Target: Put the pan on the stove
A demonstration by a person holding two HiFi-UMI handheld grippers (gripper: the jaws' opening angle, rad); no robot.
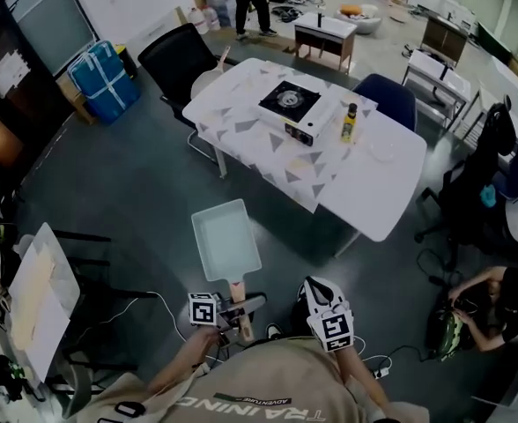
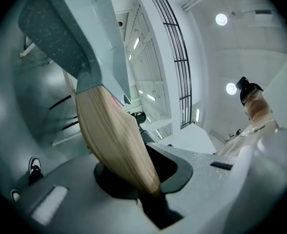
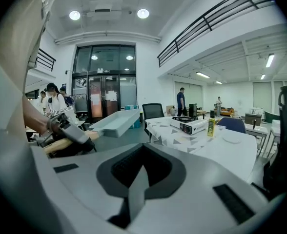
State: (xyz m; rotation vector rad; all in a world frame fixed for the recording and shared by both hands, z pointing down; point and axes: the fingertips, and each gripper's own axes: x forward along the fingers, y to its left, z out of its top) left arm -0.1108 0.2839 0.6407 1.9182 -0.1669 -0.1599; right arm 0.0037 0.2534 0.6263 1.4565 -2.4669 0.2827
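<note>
A pale blue-green rectangular pan (image 1: 226,239) with a wooden handle (image 1: 239,302) hangs in the air above the dark floor, well short of the table. My left gripper (image 1: 233,311) is shut on that handle. In the left gripper view the handle (image 2: 114,140) runs down between the jaws and the pan (image 2: 85,28) fills the upper left. The black portable stove (image 1: 290,102) in its white casing stands on the white table (image 1: 391,183) far ahead. My right gripper (image 1: 328,311) is held beside the left one, shut and holding nothing. The right gripper view shows the pan (image 3: 115,121) at left and the stove (image 3: 190,125) on the table.
A yellow bottle (image 1: 350,123) and a white plate (image 1: 382,151) stand right of the stove. A black chair (image 1: 178,57) and a blue chair (image 1: 387,100) flank the table. A person (image 1: 497,302) sits at the right. A white board (image 1: 39,298) lies at the left.
</note>
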